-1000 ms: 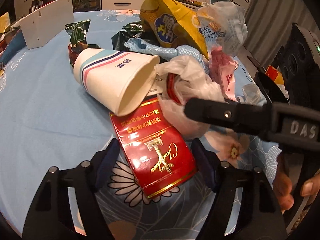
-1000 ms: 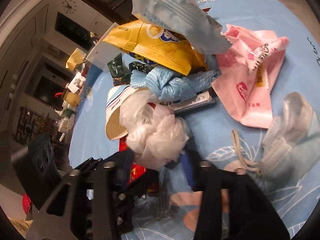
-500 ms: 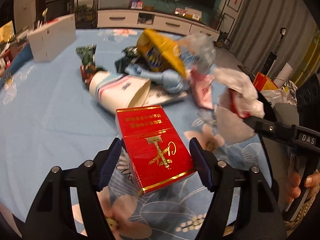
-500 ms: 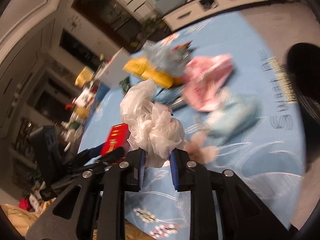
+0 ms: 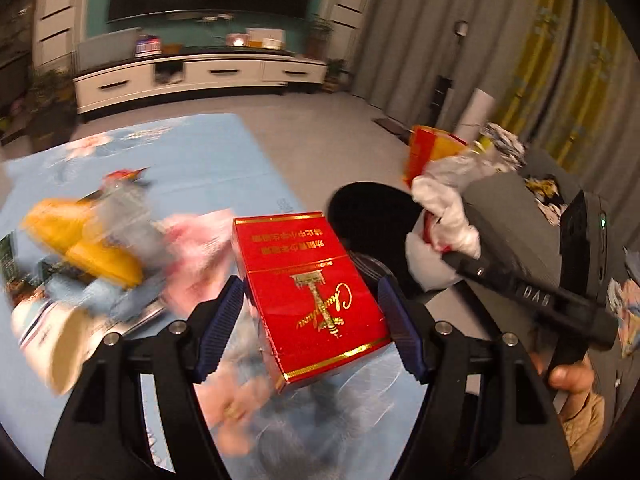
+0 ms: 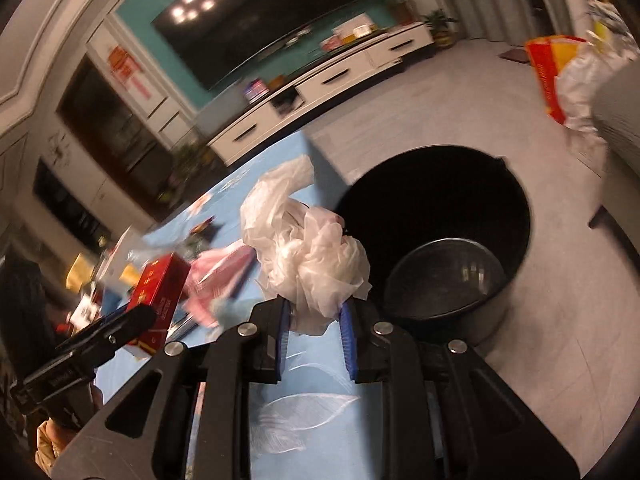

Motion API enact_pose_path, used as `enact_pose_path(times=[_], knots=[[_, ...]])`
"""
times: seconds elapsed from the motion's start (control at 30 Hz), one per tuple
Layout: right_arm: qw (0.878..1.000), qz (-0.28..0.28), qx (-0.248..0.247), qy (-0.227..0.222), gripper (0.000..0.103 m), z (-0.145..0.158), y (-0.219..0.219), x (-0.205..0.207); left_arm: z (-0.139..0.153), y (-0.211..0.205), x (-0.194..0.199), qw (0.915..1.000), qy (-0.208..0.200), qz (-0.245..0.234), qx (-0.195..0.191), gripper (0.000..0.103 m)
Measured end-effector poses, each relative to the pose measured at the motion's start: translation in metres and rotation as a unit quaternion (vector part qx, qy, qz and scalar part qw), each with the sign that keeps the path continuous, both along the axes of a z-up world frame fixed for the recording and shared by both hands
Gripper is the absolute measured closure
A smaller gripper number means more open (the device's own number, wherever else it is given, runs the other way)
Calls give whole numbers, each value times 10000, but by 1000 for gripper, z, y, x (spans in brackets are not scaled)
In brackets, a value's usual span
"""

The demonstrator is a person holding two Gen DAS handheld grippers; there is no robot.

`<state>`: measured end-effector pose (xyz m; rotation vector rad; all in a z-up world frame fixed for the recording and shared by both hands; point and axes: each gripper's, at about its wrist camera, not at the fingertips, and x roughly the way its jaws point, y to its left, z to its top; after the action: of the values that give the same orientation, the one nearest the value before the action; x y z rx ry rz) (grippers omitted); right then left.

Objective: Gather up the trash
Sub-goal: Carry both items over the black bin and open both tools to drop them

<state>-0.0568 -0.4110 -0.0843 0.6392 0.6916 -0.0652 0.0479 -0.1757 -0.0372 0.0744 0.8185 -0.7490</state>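
My left gripper (image 5: 312, 316) is shut on a red cigarette box (image 5: 308, 292) with gold print and holds it above the blue floral tablecloth (image 5: 208, 164). The box also shows in the right wrist view (image 6: 158, 296). My right gripper (image 6: 314, 320) is shut on a crumpled white plastic bag (image 6: 308, 252), seen in the left wrist view (image 5: 444, 216) too. A black trash bin (image 6: 496, 188) stands on the floor just beyond the table edge, ahead and right of the bag.
A blurred pile of trash stays on the table: a yellow snack bag (image 5: 84, 236), a pink wrapper (image 5: 200, 240), a paper cup (image 5: 52, 340). A grey seat (image 5: 512, 220) and a red-and-yellow bag (image 5: 432, 148) stand right of the bin.
Both grippers lifted off the pile and swung right towards the bin. The left carries the red box, the right the white bag, which it closed on a second ago.
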Motion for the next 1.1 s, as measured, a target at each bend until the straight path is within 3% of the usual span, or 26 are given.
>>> enact_pose_path(times=[0.27, 0.33, 0.4, 0.47, 0.53, 0.77, 0.97, 1.1], knots=[[9980, -599, 92, 160, 76, -28, -37, 8, -23, -89, 30, 9976, 18, -666, 191, 33], [9971, -721, 134, 203, 72, -35, -45, 14, -30, -112, 38, 9966, 29, -792, 224, 32], [9962, -807, 235, 229, 58, -41, -55, 19, -35, -128, 46, 9956, 115, -908, 214, 32], [9950, -925, 267, 283, 47, -47, -64, 18, -39, -138, 53, 9951, 172, -951, 199, 17], [9933, -1020, 431, 328, 43, -54, -70, 15, -44, -144, 57, 9952, 239, -927, 195, 13], [9931, -962, 575, 351, 43, -49, -58, 2, -42, -115, 38, 9959, 299, -838, 179, 3], [9975, -475, 441, 285, 35, -33, -26, -2, -23, -46, 2, 9985, 149, -529, -58, 3], [9991, 3, 301, 300, 32, -22, 8, 3, -13, 18, -13, 9998, 48, 135, -129, 3]])
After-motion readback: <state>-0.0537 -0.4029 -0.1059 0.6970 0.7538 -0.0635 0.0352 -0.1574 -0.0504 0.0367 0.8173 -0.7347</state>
